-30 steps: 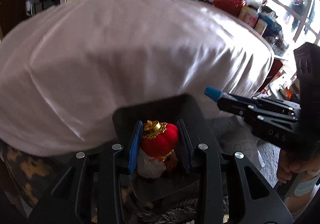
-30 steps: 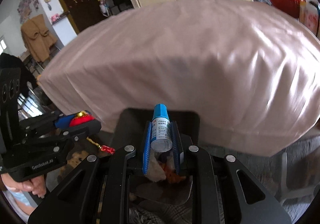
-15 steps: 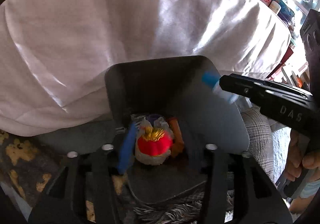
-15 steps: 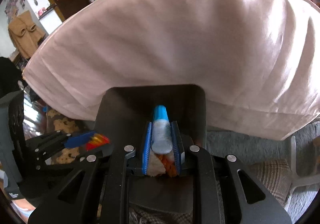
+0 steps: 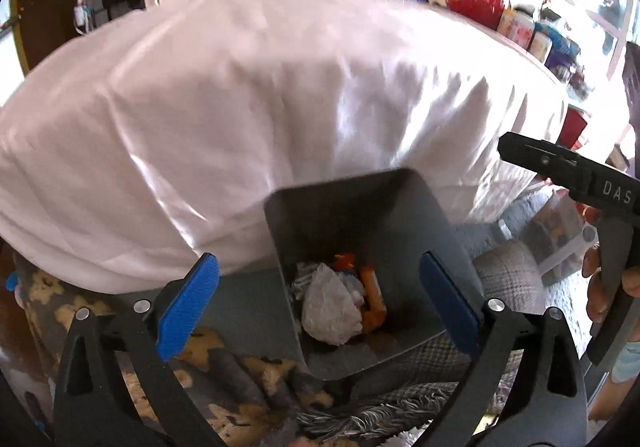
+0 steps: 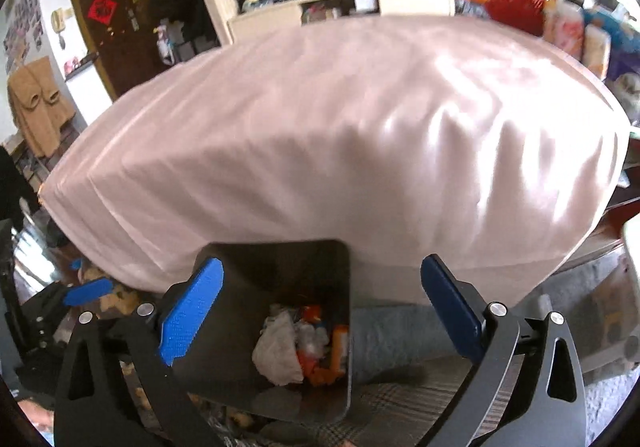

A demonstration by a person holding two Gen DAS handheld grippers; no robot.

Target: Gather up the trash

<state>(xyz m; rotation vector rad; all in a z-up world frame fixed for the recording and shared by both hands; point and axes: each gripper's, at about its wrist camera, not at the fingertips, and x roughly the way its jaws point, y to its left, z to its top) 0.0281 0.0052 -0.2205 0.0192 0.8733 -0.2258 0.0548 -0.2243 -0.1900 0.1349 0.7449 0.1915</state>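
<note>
A dark grey trash bin point(image 5: 404, 215) stands on the floor against the white-draped table. It holds crumpled white paper point(image 5: 328, 307), orange scraps point(image 5: 372, 295) and other trash. My left gripper point(image 5: 318, 305) is open and empty above the bin. My right gripper point(image 6: 320, 311) is open and empty above the same bin point(image 6: 224, 327), with the trash point(image 6: 280, 351) below it. The right gripper's black body shows in the left wrist view point(image 5: 568, 171). A blue fingertip of the left gripper shows in the right wrist view point(image 6: 86, 291).
A white tablecloth point(image 5: 260, 107) covers the table behind the bin. A patterned rug point(image 5: 248, 379) and a grey plaid cushion point(image 5: 508, 279) lie by the bin. Red bags and jars point(image 5: 516, 23) stand at the table's far right. A brown door point(image 6: 108, 11) is far left.
Both grippers have opened. The red ornament left the left gripper and the blue-capped tube left the right gripper. Both grippers have tilted up and back from the bin.
</note>
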